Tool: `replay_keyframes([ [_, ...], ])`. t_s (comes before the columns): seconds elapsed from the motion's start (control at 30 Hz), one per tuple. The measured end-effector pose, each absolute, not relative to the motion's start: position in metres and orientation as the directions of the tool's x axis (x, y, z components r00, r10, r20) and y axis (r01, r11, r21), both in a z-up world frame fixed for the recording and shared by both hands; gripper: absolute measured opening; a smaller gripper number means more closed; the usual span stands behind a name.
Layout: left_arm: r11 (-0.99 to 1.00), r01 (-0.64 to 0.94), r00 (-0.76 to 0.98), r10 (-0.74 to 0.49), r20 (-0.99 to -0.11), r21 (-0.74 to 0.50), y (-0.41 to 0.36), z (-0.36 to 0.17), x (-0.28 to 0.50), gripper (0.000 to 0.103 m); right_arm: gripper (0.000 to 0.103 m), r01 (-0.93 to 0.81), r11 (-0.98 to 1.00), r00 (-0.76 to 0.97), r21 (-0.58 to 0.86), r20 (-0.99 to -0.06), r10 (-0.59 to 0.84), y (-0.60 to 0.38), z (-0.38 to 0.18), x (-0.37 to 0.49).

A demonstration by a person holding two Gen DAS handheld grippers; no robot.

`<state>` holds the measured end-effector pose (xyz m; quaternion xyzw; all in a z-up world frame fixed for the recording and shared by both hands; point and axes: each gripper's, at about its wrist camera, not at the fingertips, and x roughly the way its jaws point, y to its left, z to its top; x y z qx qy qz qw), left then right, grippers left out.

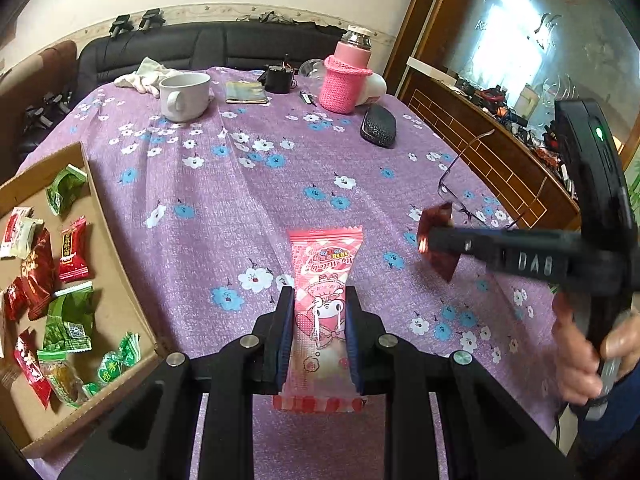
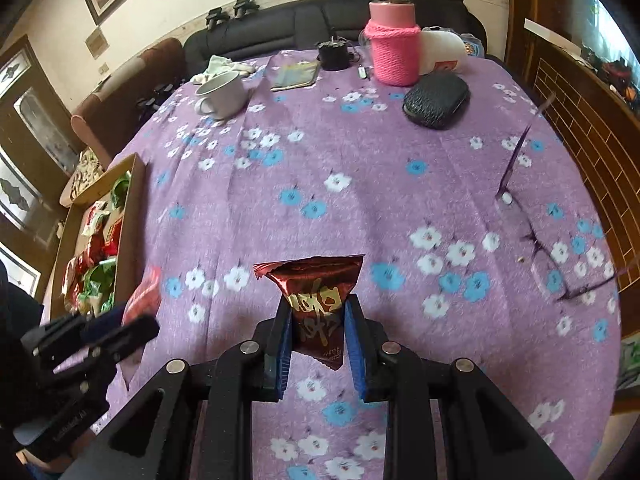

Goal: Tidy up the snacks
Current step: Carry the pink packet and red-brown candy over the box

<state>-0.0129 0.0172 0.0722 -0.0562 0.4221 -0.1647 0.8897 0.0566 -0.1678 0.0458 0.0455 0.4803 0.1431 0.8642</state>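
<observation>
Right now I have a snack in each tool. My left gripper [image 1: 319, 312] is clamped narrow on a pink snack packet [image 1: 322, 288], its blue pads pressing both long sides, and the packet stands out ahead of the fingers above the near part of the tabletop. My right gripper [image 2: 319, 320] pinches a dark red snack packet [image 2: 316, 300] with gold lettering, the crimped top fanning out beyond the fingertips. In the left wrist view that same red packet [image 1: 436, 240] hangs off the right tool near the right edge, with a hand [image 1: 580, 360] wrapped round the handle.

At the left edge of the tabletop sits an open cardboard box [image 1: 116, 264], and in it lie red, green and white wrapped snacks [image 1: 68, 312] in a loose heap.

Further out, the purple flowered tablecloth [image 1: 280, 184] covers everything. A pair of glasses [image 1: 472, 200] rests by the right edge. Along the far edge I see a white mug [image 1: 185, 95], a pink knitted bottle sleeve [image 1: 343, 80] around a flask, and a black case [image 1: 378, 125] beside it.
</observation>
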Motion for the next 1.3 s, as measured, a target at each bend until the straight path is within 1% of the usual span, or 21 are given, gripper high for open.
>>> replay_keyframes([
  [0.17,0.958,0.228,0.629,-0.280,-0.725,-0.172,0.016,0.076,-0.015,0.022,0.026,-0.186,0.934,0.505,0.304,-0.786,0.356,-0.169,0.041,0.055],
  [0.27,0.974,0.197,0.676,-0.216,-0.705,-0.109,0.019,0.080,-0.018,0.022,0.026,-0.210,0.936,0.526,0.283,-0.774,0.352,-0.161,0.049,0.053],
  [0.6,0.989,0.143,0.731,-0.128,-0.671,-0.033,0.032,0.085,-0.020,0.022,0.026,-0.261,0.926,0.524,0.274,-0.765,0.375,-0.139,0.053,0.042],
  [1.07,0.995,0.095,0.770,-0.076,-0.634,-0.004,0.047,0.093,-0.026,0.022,0.026,-0.310,0.913,0.510,0.264,-0.764,0.394,-0.112,0.059,0.042],
  [1.3,0.998,0.048,0.781,-0.055,-0.622,-0.029,0.071,0.097,-0.029,0.022,0.026,-0.364,0.891,0.491,0.272,-0.757,0.431,-0.075,0.068,0.047],
])
